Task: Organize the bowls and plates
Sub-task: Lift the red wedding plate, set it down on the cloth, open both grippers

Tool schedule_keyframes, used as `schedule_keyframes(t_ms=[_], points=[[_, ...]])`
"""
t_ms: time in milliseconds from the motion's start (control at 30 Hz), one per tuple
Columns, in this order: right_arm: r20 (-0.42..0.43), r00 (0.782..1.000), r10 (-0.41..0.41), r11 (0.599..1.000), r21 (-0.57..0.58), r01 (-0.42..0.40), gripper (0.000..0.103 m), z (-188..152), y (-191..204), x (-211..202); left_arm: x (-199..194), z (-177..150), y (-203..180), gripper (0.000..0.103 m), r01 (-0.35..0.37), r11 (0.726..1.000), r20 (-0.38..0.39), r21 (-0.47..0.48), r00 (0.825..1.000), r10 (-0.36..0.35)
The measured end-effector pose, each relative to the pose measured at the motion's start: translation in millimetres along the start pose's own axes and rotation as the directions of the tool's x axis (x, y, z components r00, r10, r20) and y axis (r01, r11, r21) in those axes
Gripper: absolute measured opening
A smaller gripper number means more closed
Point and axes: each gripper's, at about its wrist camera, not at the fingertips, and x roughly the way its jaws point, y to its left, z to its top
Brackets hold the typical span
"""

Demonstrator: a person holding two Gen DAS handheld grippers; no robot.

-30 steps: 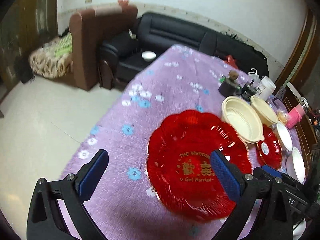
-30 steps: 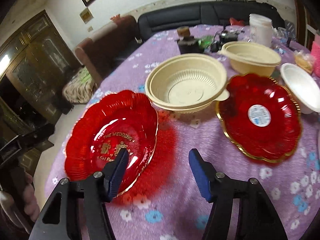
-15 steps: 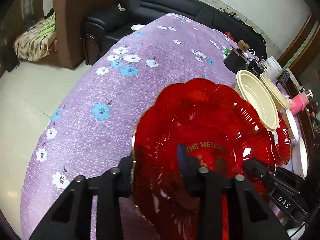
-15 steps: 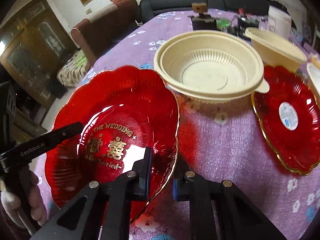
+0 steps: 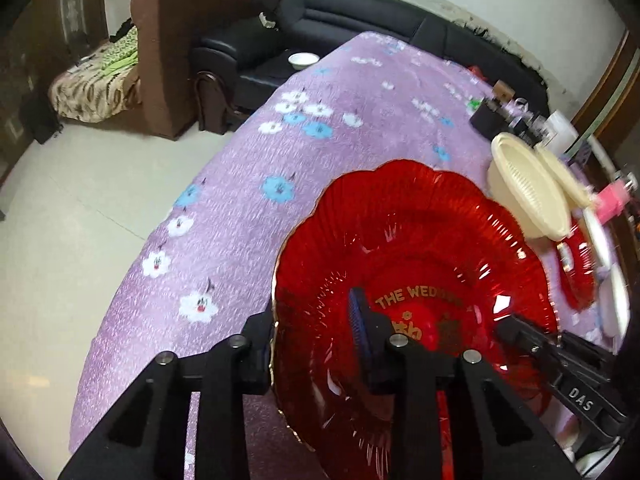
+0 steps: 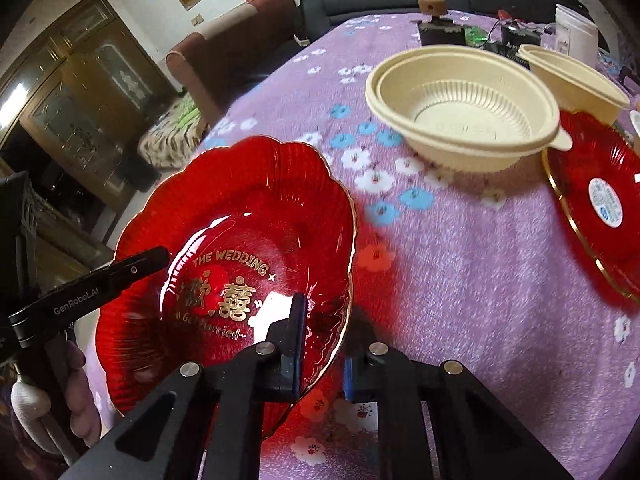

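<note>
Both grippers have hold of the same red wedding plate (image 6: 240, 248) at the near end of the table (image 5: 320, 120), one on each side of its scalloped rim. The left gripper (image 5: 316, 344) is closed down on the rim, one finger under the outside edge and the other pressed inside the dish beside the gold lettering. The right gripper (image 6: 324, 344) is likewise clamped tight on the opposite edge, one pad inside, one beneath. The plate sits tilted, seemingly lifted off the purple flowered cloth at one side, though I cannot tell whether it is wholly clear of the table. As for the tidying, it looks barely begun: a second red plate (image 6: 600, 204) lies by itself further along, two cream bowls (image 6: 464, 108) stand apart near it, unstacked, and white dishes (image 5: 618, 300) sit at the far edge. To my eye, this plate has yet to go onto its twin, and the bowls want nesting.
</note>
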Motion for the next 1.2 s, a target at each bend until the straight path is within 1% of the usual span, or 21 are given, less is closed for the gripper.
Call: schedule_keyframes(t_ms=[67, 100, 133, 167, 200, 233, 300, 367, 433, 567, 633, 667, 800, 900, 1033, 1200], points=[[0.016, 1.0, -0.001, 1.0, -0.025, 0.001, 0.019, -2, 2, -3, -1, -4, -5, 0.033, -0.063, 0.998, 0.012, 0.016, 0.998, 0.063], [0.023, 1.0, -0.003, 0.999, -0.039, 0.004, 0.02, -4, 4, -7, -6, -6, -8, 0.034, -0.079, 0.997, 0.028, 0.021, 0.997, 0.078], [0.033, 0.999, 0.002, 0.999, -0.053, -0.001, 0.021, -5, 4, -12, -12, -9, -10, 0.042, -0.093, 0.995, 0.05, 0.024, 0.995, 0.092], [0.05, 0.999, 0.013, 0.998, -0.068, -0.01, 0.025, -7, 5, -20, -21, -11, -15, 0.047, -0.113, 0.993, 0.077, 0.024, 0.991, 0.111], [0.07, 0.997, 0.013, 0.997, -0.083, -0.007, 0.03, -10, 6, -28, -30, -14, -20, 0.057, -0.139, 0.99, 0.112, 0.024, 0.984, 0.135], [0.089, 0.996, 0.01, 0.996, -0.095, -0.001, 0.031, -13, 5, -37, -41, -18, -25, 0.064, -0.164, 0.986, 0.149, 0.024, 0.976, 0.159], [0.123, 0.992, 0.013, 0.994, -0.11, 0.001, 0.035, -18, 3, -53, -61, -25, -37, 0.068, -0.209, 0.977, 0.218, 0.03, 0.956, 0.198], [0.157, 0.988, 0.006, 0.993, -0.117, 0.013, 0.036, -24, 0, -70, -80, -35, -50, 0.071, -0.234, 0.972, 0.271, 0.033, 0.938, 0.217], [0.18, 0.984, 0.006, 0.993, -0.113, 0.014, 0.038, -30, -5, -83, -96, -42, -63, 0.075, -0.246, 0.969, 0.307, 0.04, 0.925, 0.222], [0.235, 0.972, -0.008, 0.994, -0.101, 0.033, 0.04, -51, -21, -112, -124, -62, -93, 0.079, -0.291, 0.953, 0.38, 0.079, 0.893, 0.241], [0.265, 0.964, -0.028, 0.993, -0.103, 0.058, 0.041, -59, -28, -125, -133, -70, -107, 0.081, -0.299, 0.949, 0.406, 0.101, 0.883, 0.235], [0.275, 0.961, -0.035, 0.993, -0.102, 0.065, 0.043, -62, -31, -132, -138, -74, -115, 0.081, -0.299, 0.947, 0.416, 0.115, 0.88, 0.228], [0.313, 0.948, -0.057, 0.992, -0.089, 0.089, 0.05, -72, -46, -154, -148, -85, -140, 0.082, -0.293, 0.943, 0.429, 0.16, 0.881, 0.201], [0.342, 0.937, -0.071, 0.992, -0.073, 0.102, 0.053, -78, -56, -168, -150, -90, -154, 0.082, -0.29, 0.939, 0.427, 0.184, 0.884, 0.189], [0.365, 0.928, -0.08, 0.993, -0.047, 0.104, 0.054, -83, -68, -182, -156, -96, -169, 0.082, -0.295, 0.933, 0.433, 0.207, 0.883, 0.183], [0.381, 0.921, -0.085, 0.994, -0.028, 0.103, 0.057, -86, -79, -190, -158, -97, -178, 0.082, -0.297, 0.928, 0.433, 0.225, 0.884, 0.178]])
